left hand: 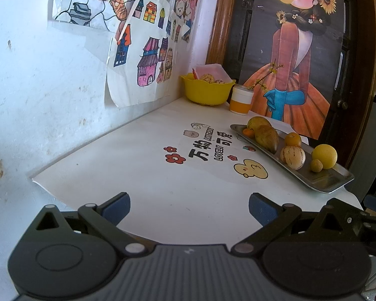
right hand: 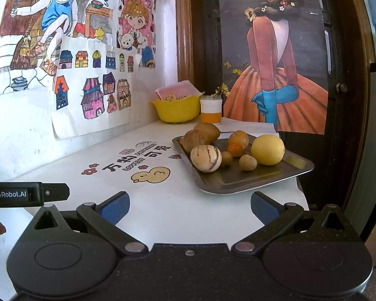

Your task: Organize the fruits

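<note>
Drawings (right hand: 92, 95) cover white wall (left hand: 37, 87) beside wooden door (right hand: 343, 100).

Yellow bowl (right hand: 176, 111) — silver tray (right hand: 240, 184), striped melon (right hand: 205, 158)

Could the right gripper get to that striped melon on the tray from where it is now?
Probably yes. The right gripper is open and empty, and the striped melon sits at the metal tray's near side, with only bare tabletop between them.

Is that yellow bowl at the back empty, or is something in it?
Not empty. The yellow bowl holds pale striped fruits that show above its rim, beneath a pink-white wrapper; how many cannot be told.
</note>
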A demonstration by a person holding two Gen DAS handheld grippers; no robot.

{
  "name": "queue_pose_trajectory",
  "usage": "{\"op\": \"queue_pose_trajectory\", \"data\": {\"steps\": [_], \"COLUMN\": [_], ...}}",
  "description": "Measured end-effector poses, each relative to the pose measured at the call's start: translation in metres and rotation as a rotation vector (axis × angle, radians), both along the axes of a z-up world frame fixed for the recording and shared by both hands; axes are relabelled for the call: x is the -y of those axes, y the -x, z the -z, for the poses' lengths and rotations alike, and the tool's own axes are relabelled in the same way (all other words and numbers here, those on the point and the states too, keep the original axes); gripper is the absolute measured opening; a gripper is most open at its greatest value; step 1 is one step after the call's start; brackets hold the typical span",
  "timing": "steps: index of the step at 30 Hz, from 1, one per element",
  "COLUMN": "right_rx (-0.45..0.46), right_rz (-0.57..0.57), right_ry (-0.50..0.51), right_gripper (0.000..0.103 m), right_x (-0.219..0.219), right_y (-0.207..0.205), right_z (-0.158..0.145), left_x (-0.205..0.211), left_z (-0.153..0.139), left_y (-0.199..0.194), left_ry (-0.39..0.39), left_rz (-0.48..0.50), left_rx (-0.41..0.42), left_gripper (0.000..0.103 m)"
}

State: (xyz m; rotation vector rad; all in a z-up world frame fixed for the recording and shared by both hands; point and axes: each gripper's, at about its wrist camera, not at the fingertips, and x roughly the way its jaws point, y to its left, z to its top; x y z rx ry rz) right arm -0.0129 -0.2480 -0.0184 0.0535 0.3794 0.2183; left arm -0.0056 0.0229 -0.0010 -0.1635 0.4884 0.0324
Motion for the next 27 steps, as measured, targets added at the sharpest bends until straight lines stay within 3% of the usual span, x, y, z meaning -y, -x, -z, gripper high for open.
{"op": "queue_pose_trajectory", "data": {"steps": [27], "right_rx": [-0.001], "right_rz": [0.004], "right_ry": [-0.001], "right_gripper": [0.102], "right_x": [-0.0018], "right_y": [0.0006], "right_z": [-0.0001], "left_x": [0.0005], "left_z": [0.0040], "left_y": [0.0013], "left_ry": [0.013], "left_rz": [0.010], "left_rx": [-0.012], "left_gripper": [0.103]}}
